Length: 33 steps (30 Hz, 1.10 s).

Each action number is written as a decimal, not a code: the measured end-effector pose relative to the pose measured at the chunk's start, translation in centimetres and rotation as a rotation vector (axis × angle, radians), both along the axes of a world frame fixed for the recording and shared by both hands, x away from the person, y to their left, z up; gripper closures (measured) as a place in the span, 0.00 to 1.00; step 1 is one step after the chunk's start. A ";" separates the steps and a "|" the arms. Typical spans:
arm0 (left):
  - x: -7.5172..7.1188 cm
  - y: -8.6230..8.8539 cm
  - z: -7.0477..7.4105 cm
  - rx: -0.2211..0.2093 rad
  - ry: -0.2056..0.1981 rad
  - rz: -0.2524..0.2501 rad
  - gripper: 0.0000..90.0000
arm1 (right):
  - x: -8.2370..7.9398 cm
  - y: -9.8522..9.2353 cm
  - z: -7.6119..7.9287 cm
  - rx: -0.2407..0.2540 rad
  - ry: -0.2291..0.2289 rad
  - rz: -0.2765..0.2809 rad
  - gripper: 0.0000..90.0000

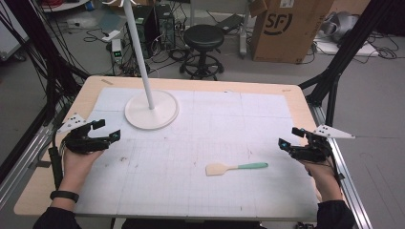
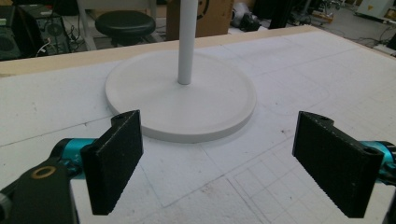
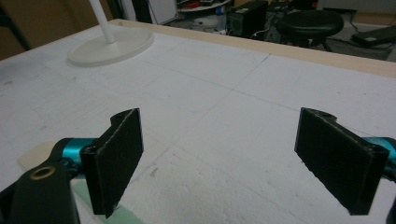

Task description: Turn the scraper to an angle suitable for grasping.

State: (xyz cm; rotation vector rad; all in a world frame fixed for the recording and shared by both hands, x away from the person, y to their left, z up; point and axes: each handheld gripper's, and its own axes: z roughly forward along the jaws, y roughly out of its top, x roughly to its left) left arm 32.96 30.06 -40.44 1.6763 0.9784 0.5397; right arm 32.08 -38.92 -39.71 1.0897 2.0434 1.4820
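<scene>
White gridded matting covers your table (image 1: 200, 191). Nearest you, the spatula (image 1: 236, 168) lies flat, closer to your right gripper (image 1: 290, 138), jaws apart, empty. Your left gripper (image 1: 106, 130) also stands apart, empty. Beyond, the white stand (image 1: 152, 110) rests upright.

A white stand w/ round base (image 1: 152, 110) is set on the gridded mat (image 1: 191, 181). Behind the table, a black stool (image 1: 204, 38) & SF cardboard box (image 1: 286, 26) are seen.
</scene>
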 end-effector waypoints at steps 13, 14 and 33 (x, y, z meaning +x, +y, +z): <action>0.2 -0.2 -0.3 0.013 0.023 -0.026 0.19 | 0.5 2.9 -0.8 -0.053 0.030 0.170 0.19; 0.2 -0.3 -0.3 0.016 0.024 -0.026 0.19 | 0.5 3.2 -0.9 -0.059 0.038 0.187 0.20; 0.3 -0.5 -0.5 0.027 0.033 -0.046 0.20 | 0.5 8.4 -3.3 -0.205 0.070 0.471 0.53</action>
